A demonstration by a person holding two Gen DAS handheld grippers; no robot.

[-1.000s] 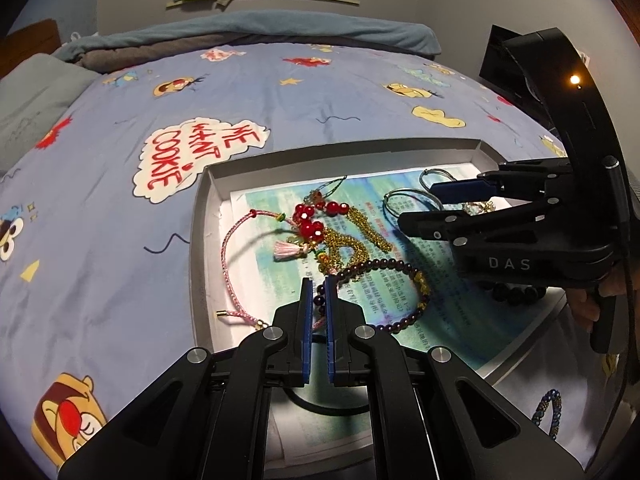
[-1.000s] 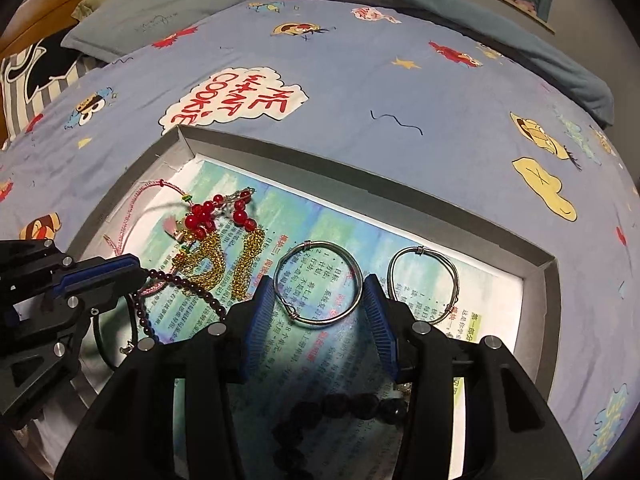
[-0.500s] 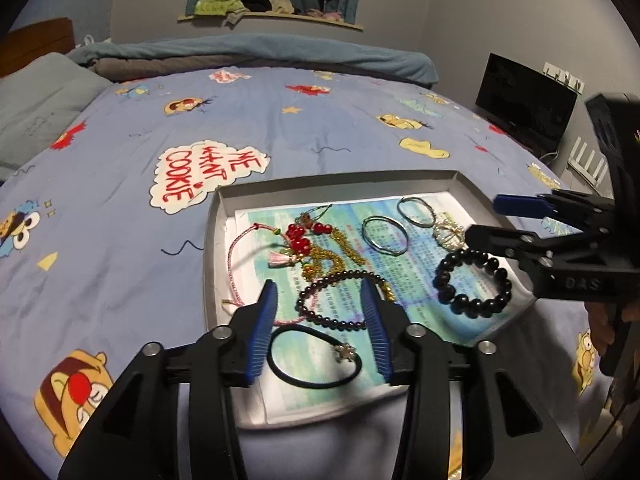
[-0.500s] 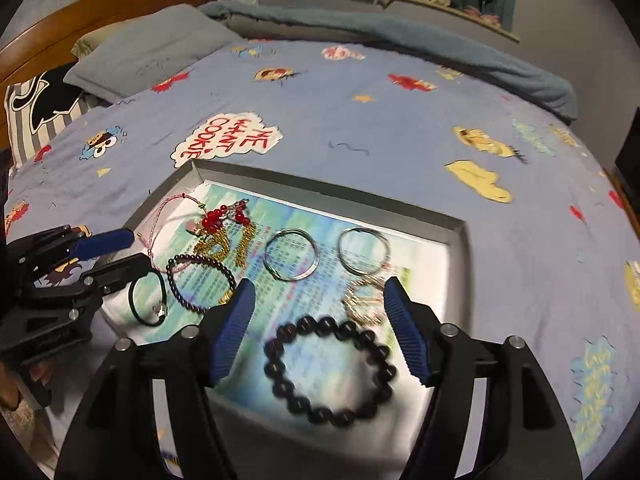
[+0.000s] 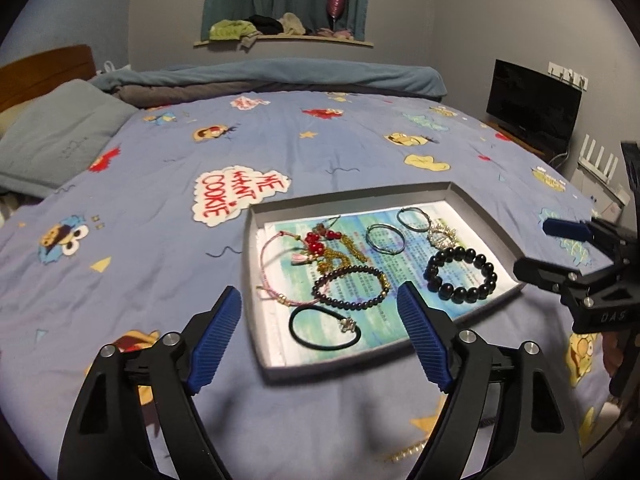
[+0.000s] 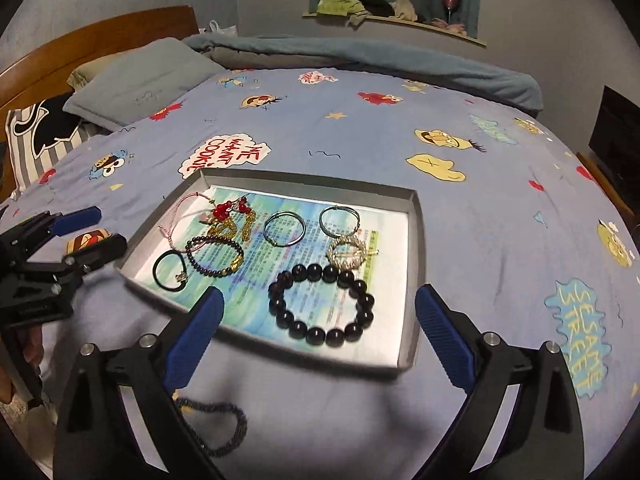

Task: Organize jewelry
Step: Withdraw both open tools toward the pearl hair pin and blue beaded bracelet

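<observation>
A grey tray (image 5: 252, 248) (image 6: 412, 280) lies on the bed and holds jewelry: a large black bead bracelet (image 5: 460, 274) (image 6: 320, 304), a small dark bead bracelet (image 5: 350, 288) (image 6: 216, 254), a black hair tie (image 5: 324, 328) (image 6: 170, 272), two silver bangles (image 5: 385, 239) (image 6: 285, 229), a pearl piece (image 5: 442, 234) (image 6: 352, 254), a pink cord bracelet (image 5: 272, 276) and a red-bead gold chain (image 5: 332, 248) (image 6: 232, 220). My left gripper (image 5: 320, 340) is open and empty, above the tray's near edge. My right gripper (image 6: 318, 336) is open and empty, near the tray's near side.
A dark beaded bracelet (image 6: 224, 428) lies on the sheet in front of the tray. A small gold chain (image 5: 404, 454) lies on the sheet near my left gripper. Pillows (image 6: 140, 80) sit at the headboard. A monitor (image 5: 532, 106) stands to the right of the bed.
Both grippers have pulled back and up from the tray. My left gripper went from shut to wide open. My right gripper opened wider. The jewelry in the tray has stayed in place.
</observation>
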